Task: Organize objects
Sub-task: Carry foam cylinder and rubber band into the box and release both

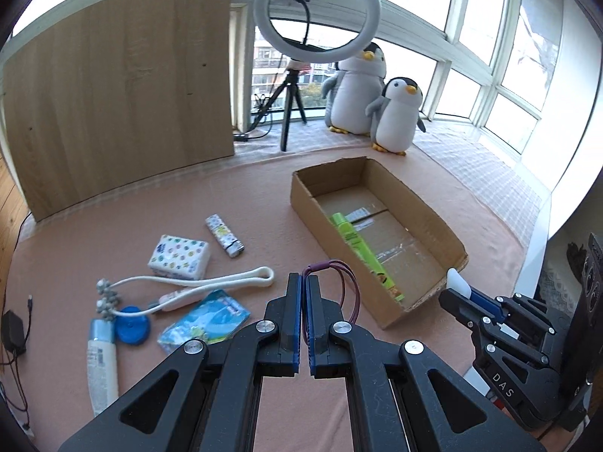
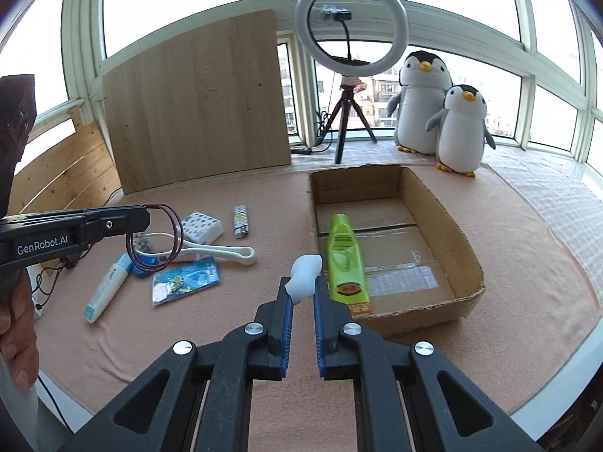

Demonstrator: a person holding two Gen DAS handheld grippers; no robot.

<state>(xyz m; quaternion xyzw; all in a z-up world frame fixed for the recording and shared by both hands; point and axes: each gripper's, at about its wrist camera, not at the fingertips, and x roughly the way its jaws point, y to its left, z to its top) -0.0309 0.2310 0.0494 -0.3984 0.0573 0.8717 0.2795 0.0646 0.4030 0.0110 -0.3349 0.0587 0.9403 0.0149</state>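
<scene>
My left gripper (image 1: 303,278) is shut on a dark red hair-tie loop (image 1: 345,286) and holds it above the pink cloth, left of the cardboard box (image 1: 422,203). It also shows in the right wrist view (image 2: 145,214) with the loop (image 2: 158,241) hanging. My right gripper (image 2: 301,288) is shut on a small white plastic piece (image 2: 304,277), near the box's (image 2: 444,222) front left corner. It also shows in the left wrist view (image 1: 454,288). A green tube (image 2: 345,263) lies inside the box.
On the cloth to the left lie a tissue pack (image 1: 179,256), a lighter (image 1: 225,235), a white massager (image 1: 196,282), a blue packet (image 1: 205,320) and a white tube (image 1: 101,369). Two plush penguins (image 2: 441,113), a ring light on a tripod (image 2: 350,26) and a wooden board (image 2: 196,101) stand behind.
</scene>
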